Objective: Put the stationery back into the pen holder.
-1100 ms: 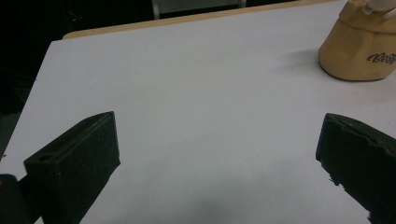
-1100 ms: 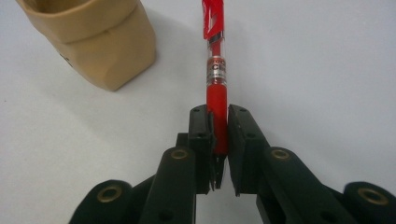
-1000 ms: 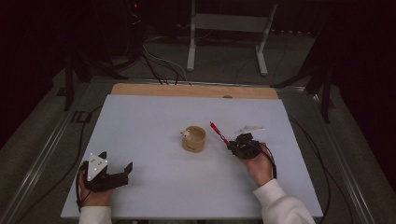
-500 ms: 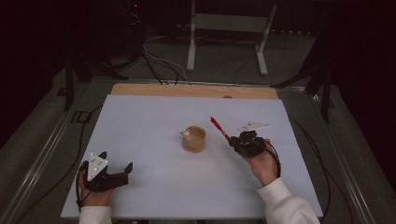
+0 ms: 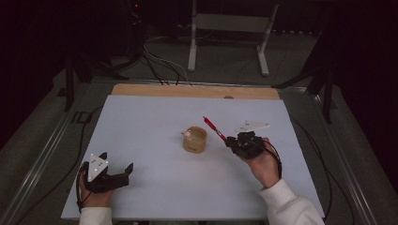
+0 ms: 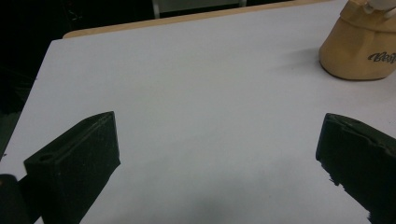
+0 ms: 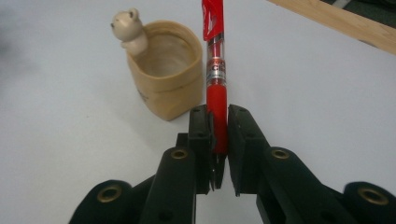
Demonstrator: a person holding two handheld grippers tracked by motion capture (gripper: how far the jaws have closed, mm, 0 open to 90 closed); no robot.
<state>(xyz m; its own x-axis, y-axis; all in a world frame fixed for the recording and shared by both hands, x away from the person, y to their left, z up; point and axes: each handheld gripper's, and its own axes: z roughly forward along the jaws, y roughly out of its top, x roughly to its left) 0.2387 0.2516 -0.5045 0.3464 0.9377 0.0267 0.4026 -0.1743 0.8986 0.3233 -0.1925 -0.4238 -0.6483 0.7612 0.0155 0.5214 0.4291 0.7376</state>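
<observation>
A tan cup [image 5: 195, 139] with a small bear figure on its rim stands in the middle of the white table [image 5: 155, 117]; it is also in the right gripper view [image 7: 163, 79] and the left gripper view [image 6: 364, 46]. My right gripper [image 5: 231, 142] is shut on a red pen [image 5: 214, 128], which points up and left, just right of the cup. In the right gripper view the pen [image 7: 215, 70] sticks out from between the pads of my right gripper [image 7: 218, 126]. My left gripper [image 5: 116, 165] rests at the table's front left, open and empty, as the left gripper view [image 6: 215, 154] confirms.
A wooden strip [image 5: 187, 90] runs along the table's far edge. Beyond it stand a metal stand [image 5: 225, 37] and cables [image 5: 155, 61] on the dark floor. Wide bare table surface lies between the two grippers.
My right gripper has risen with the red pen and drifted slightly away from the front edge. The left gripper and the cup have stayed in place.
</observation>
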